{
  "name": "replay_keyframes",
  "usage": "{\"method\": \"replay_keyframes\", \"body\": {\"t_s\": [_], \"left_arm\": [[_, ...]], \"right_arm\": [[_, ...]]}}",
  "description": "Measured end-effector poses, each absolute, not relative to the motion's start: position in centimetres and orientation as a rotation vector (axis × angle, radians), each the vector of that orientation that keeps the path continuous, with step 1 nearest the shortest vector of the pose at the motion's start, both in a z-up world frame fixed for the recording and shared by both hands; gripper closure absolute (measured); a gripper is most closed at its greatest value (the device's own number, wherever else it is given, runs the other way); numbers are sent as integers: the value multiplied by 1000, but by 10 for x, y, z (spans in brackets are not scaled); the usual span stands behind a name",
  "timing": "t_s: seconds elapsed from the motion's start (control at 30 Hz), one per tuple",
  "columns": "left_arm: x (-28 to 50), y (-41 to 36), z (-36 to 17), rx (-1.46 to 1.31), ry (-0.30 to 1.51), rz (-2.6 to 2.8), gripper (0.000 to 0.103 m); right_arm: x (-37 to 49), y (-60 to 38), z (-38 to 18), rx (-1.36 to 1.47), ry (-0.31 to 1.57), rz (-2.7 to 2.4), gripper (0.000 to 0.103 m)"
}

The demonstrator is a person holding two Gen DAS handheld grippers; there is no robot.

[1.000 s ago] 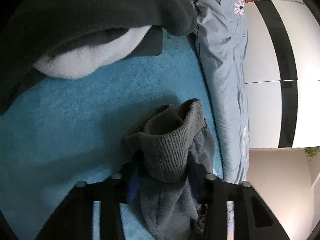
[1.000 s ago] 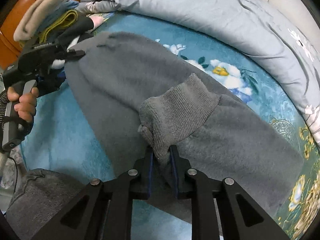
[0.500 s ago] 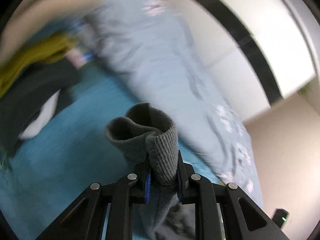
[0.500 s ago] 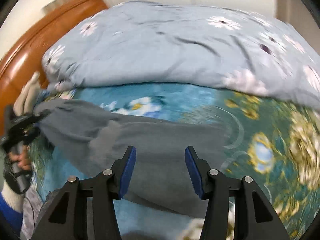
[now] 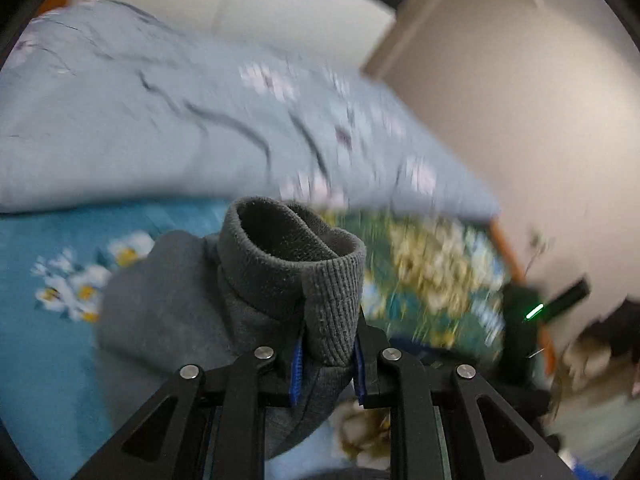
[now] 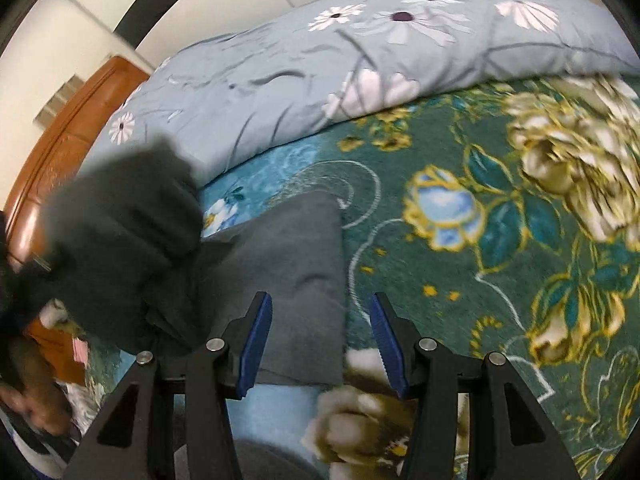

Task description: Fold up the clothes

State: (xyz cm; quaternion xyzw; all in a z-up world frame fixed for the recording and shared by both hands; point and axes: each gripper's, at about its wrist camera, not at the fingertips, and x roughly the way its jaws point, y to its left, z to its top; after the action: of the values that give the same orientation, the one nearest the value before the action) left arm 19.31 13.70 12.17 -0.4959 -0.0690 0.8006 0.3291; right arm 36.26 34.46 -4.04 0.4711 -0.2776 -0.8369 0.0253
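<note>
Left tongs (image 5: 327, 360) clamp ribbed cuff (image 5: 320, 276); right tongs (image 6: 319, 340) wide, empty, above grey garment (image 6: 288, 272), apparently flat.

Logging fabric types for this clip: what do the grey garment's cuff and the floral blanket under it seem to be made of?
The cuff in the left hand-held gripper looks like ribbed knit, with fine vertical ridges; the body seems fleecy. The floral blanket looks like plush, matte and printed, though blur leaves it open.

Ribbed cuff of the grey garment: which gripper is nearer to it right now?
Left. The left gripper is shut on the ribbed cuff. The right gripper is open, hovering over the garment's flat grey part, gripping nothing.
</note>
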Motion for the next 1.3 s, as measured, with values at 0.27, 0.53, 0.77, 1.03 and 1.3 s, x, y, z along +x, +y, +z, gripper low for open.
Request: {"method": "replay_keyframes", "body": {"t_s": [0.27, 0.53, 0.77, 1.03, 1.3], "left_arm": [[230, 186, 59, -1502, -39, 1988, 75], [228, 165, 66, -1501, -211, 1910, 53], [215, 90, 104, -1433, -322, 2210, 39], [194, 32, 67, -1613, -355, 2438, 38], [182, 24, 47, -1618, -492, 2369, 38]], "right_arm": [[371, 353, -47, 1428, -955, -2543, 51], [348, 330, -32, 1333, -897, -2493, 51], [330, 315, -35, 1334, -842, -2442, 50], [309, 305, -51, 1371, -844, -2372, 38], [286, 285, -61, 1447, -789, -2311, 39]]}}
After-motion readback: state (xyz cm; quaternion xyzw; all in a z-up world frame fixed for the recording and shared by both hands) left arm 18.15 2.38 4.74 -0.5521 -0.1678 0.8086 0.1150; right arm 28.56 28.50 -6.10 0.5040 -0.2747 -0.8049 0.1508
